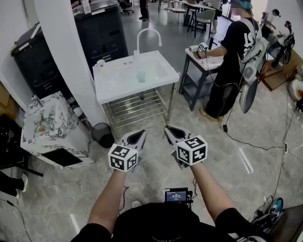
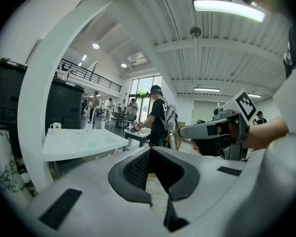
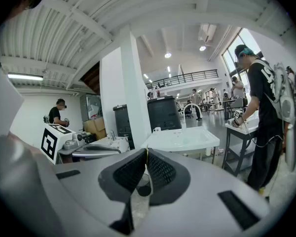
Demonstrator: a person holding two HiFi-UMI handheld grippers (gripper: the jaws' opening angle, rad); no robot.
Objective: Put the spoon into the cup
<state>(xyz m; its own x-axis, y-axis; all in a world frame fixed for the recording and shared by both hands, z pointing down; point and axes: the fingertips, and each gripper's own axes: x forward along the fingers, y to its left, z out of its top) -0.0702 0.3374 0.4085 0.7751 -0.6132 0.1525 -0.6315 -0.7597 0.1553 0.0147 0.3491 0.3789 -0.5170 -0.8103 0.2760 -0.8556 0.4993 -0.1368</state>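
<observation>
A pale green cup [image 1: 141,76] stands in the white sink table [image 1: 161,77], a few steps ahead of me. A white mug [image 1: 100,62] sits at its back left corner. I cannot make out a spoon at this distance. My left gripper [image 1: 136,135] and right gripper [image 1: 172,131] are held side by side over the floor, well short of the table. The left gripper [image 2: 150,148] has its jaw tips together with nothing between them. The right gripper [image 3: 147,150] is likewise shut and empty. The sink table [image 3: 182,139] also shows ahead in the right gripper view.
A white pillar [image 1: 60,49] and a black cabinet [image 1: 101,32] stand left of the sink. A black bin [image 1: 102,134] and a marbled box [image 1: 53,122] sit on the floor. A person in black [image 1: 235,59] works at a small table [image 1: 204,64] to the right. Cables [image 1: 252,145] cross the floor.
</observation>
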